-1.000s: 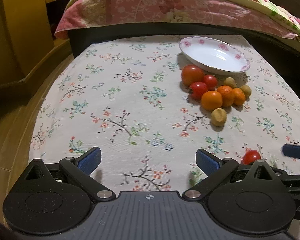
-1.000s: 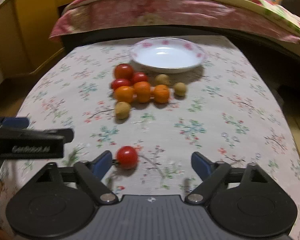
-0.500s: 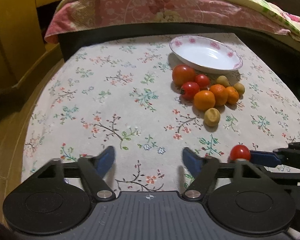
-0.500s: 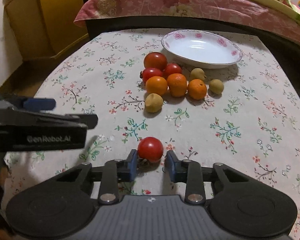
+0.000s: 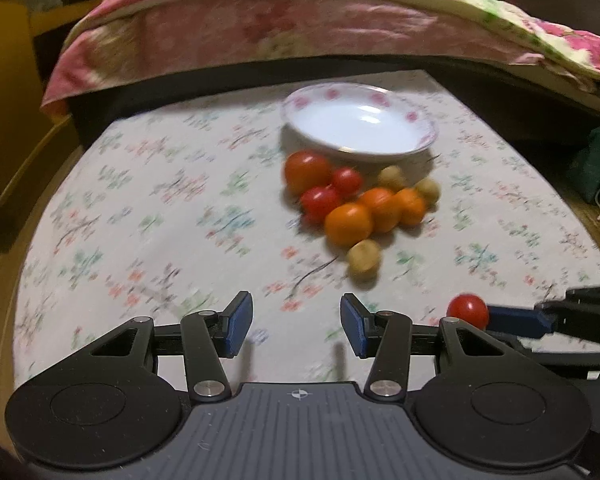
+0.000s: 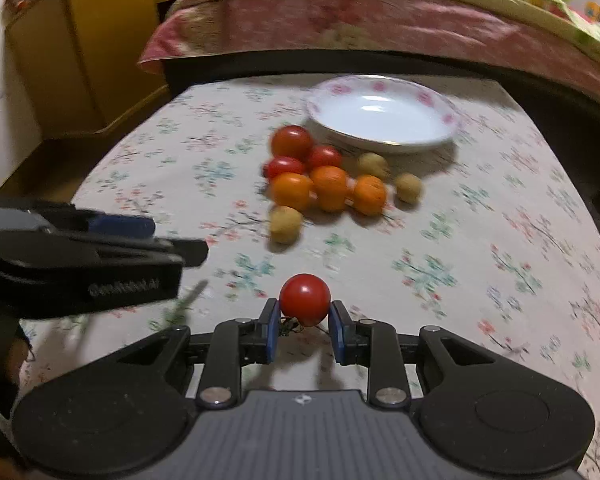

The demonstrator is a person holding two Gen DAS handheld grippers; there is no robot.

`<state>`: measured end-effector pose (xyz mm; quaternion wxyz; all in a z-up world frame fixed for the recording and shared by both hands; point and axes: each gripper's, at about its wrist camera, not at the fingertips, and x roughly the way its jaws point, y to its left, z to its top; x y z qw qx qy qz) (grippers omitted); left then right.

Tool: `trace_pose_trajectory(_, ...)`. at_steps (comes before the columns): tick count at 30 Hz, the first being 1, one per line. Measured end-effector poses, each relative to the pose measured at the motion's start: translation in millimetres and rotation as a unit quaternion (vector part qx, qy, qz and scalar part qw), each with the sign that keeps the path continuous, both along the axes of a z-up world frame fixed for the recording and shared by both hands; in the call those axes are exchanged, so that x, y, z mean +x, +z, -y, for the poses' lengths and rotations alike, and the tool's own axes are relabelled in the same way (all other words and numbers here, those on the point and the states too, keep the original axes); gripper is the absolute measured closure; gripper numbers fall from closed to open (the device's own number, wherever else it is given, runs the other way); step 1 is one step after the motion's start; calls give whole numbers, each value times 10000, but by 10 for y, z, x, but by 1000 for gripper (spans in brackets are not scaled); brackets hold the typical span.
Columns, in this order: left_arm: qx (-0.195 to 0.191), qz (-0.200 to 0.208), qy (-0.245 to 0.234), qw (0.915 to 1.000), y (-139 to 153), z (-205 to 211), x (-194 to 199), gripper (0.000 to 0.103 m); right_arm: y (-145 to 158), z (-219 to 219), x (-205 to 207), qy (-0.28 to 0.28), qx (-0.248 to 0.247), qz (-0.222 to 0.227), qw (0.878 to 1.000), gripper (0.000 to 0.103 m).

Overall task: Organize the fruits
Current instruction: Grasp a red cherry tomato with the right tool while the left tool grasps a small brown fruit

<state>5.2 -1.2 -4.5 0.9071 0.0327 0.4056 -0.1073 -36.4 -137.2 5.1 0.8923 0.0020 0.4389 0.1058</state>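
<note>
Your right tongs are pinching a small red tomato between their blue pads, low over the table at its near edge, so the step in hand looks like carrying it to the empty plate at the far side. Keep the squeeze light, since a ripe tomato probably bruises or splits under pressure, and the fruit sits near the pad tips where it could slip forward. Lift it high enough to pass over the pile of fruit lying just in front of the plate, then lower it into the plate's middle before letting go, so it does not roll off the shallow rim. Your left tongs are spread wide and hold nothing, hovering above bare tablecloth.
</note>
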Motion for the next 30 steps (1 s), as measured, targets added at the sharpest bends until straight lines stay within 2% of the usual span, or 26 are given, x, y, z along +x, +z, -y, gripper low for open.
trace_pose_trajectory(8,108,-132,-170,9997,-168,351,259,47,-35,328,24,-517,295,-202,9980,77)
trace_pose_trajectory(15,137,-125,-221,9996,-239,451,376,60,-98,436,74,-573,592,-408,9958,77)
trace_pose_trajectory(17,-8,-148,-226,9996,-229,428,398,71,-102,451,93,-556,559,-403,9961,77)
trace_pose_trajectory(18,-68,-206,-256,9994,-224,425,426,71,-101,469,99,-559,526,-390,9963,77)
trace_pose_trajectory(22,85,-241,-368,9990,-201,422,363,72,-75,615,39,-799,438,-372,9951,77)
trace_pose_trajectory(25,56,-247,-427,9988,-197,366,241,72,-14,700,-3,-1080,593,-355,9917,77)
trace_pose_trajectory(30,-146,-136,-465,9987,-5,238,130,72,176,554,-47,-1010,372,-9,9942,77)
